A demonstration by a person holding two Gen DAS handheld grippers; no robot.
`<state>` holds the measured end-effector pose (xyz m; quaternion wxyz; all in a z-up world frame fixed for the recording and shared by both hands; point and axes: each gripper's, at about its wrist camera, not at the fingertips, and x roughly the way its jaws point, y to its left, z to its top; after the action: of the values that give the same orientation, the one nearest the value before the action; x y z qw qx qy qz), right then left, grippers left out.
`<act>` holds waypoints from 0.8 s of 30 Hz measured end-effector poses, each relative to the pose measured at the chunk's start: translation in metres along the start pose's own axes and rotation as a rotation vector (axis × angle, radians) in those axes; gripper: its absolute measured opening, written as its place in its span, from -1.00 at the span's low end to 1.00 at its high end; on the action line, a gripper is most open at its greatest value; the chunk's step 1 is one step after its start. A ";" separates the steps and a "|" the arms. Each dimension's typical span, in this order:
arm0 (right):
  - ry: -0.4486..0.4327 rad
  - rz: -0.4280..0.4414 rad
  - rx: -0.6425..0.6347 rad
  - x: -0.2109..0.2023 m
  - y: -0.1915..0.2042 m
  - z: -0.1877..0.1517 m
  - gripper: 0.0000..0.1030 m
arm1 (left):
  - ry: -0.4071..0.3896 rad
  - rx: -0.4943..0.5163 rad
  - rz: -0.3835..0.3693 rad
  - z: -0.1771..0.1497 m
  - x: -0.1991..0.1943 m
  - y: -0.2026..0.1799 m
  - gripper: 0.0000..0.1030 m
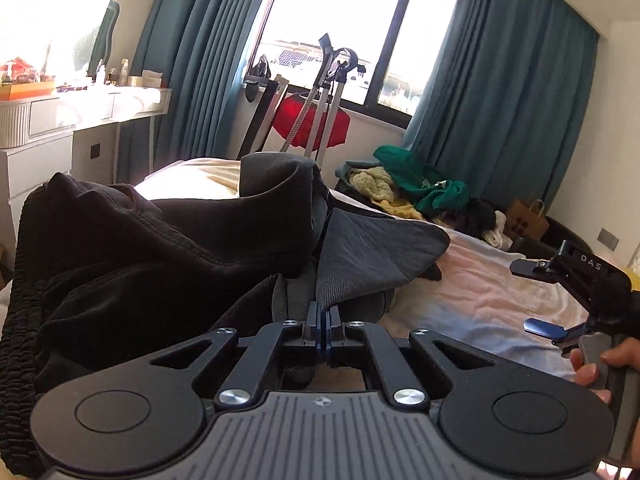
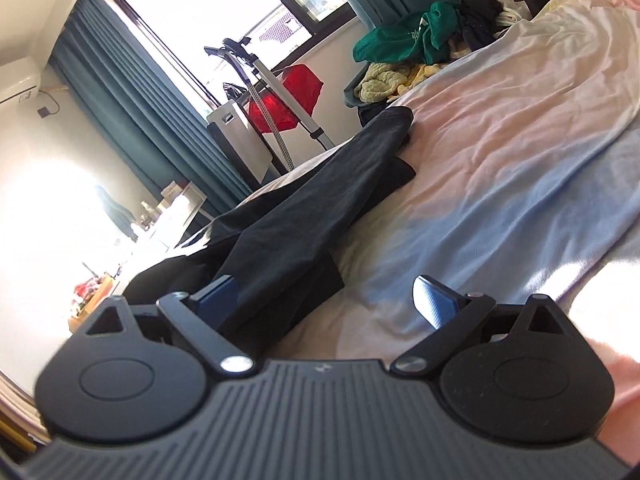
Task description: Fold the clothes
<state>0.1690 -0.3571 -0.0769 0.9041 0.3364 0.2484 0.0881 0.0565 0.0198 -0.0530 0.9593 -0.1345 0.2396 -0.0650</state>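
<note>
Your left gripper (image 1: pixel 322 322) has its fingers pressed together, pinching a fold of the dark garment (image 1: pixel 168 248), which is bunched and lifted in front of it above the bed (image 1: pixel 492 292). Your right gripper (image 2: pixel 326 300) has its fingers spread wide, holding nothing; its left finger (image 2: pixel 218 294) sits just beside the garment's near edge. The garment trails across the pale sheet. A pile of clothes (image 1: pixel 416 188) lies well beyond.

Bare bedsheet (image 2: pixel 500 152) right of the black garment (image 2: pixel 304 208) offers passage; the clothes pile (image 2: pixel 424 36) blocks the far edge
</note>
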 end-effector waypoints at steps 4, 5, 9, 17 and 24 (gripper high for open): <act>-0.002 -0.022 0.057 0.070 -0.005 0.040 0.56 | -0.027 -0.033 -0.028 0.007 -0.001 0.018 -0.96; -0.012 -0.037 0.074 0.089 -0.008 0.049 0.55 | -0.040 -0.023 -0.030 0.008 -0.001 0.020 -0.96; -0.060 -0.126 0.105 0.164 -0.020 0.074 0.44 | -0.082 -0.005 -0.044 0.009 0.002 0.030 -0.96; -0.151 -0.278 0.042 0.263 -0.046 0.101 0.15 | -0.067 -0.027 -0.064 0.009 0.030 0.048 -0.97; -0.195 -0.384 -0.151 0.271 -0.022 0.105 -0.88 | -0.067 -0.028 -0.116 0.010 0.046 0.055 -0.97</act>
<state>0.4556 -0.3450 -0.1289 0.9466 0.2213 0.2119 -0.1003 0.1047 0.0660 -0.0808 0.9594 -0.1637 0.2002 -0.1127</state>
